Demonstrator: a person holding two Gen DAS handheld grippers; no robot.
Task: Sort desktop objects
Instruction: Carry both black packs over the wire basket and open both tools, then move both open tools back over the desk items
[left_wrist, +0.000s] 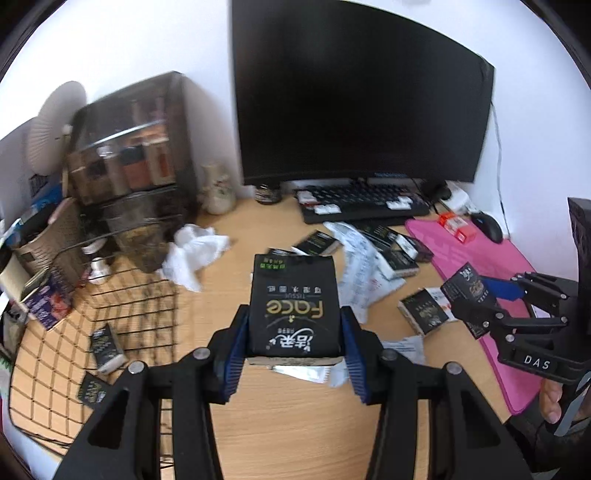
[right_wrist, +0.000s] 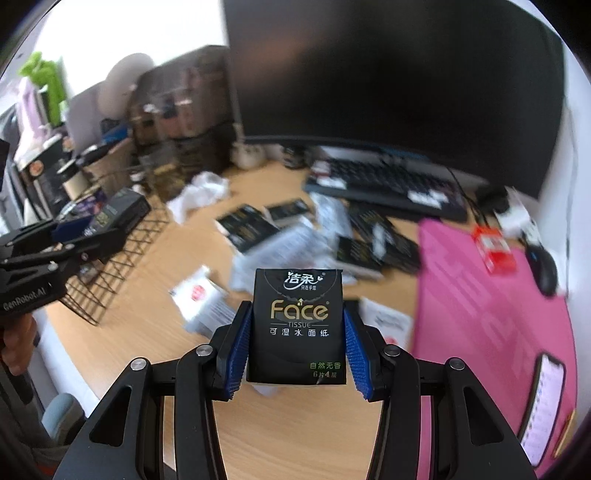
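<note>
We clamp left gripper (left_wrist: 293, 332) on a Face tissue pack (left_wrist: 293, 306) | right gripper (right_wrist: 295, 339) on another Face pack (right_wrist: 297, 328) | both above the table (left_wrist: 295, 424), right of the wire basket (left_wrist: 74, 350)

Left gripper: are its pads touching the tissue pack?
Touching. The left wrist view shows the left gripper with both blue pads pressed against the tissue pack.

- Tissue pack (right_wrist: 298, 325): "Face", "TISSUE".
- Second tissue pack (left_wrist: 294, 306): "Face", seen upside down.
- Right gripper (left_wrist: 476, 295) body: "DAS".
- Left gripper (right_wrist: 96, 225) body: "GenRobot.AI".
</note>
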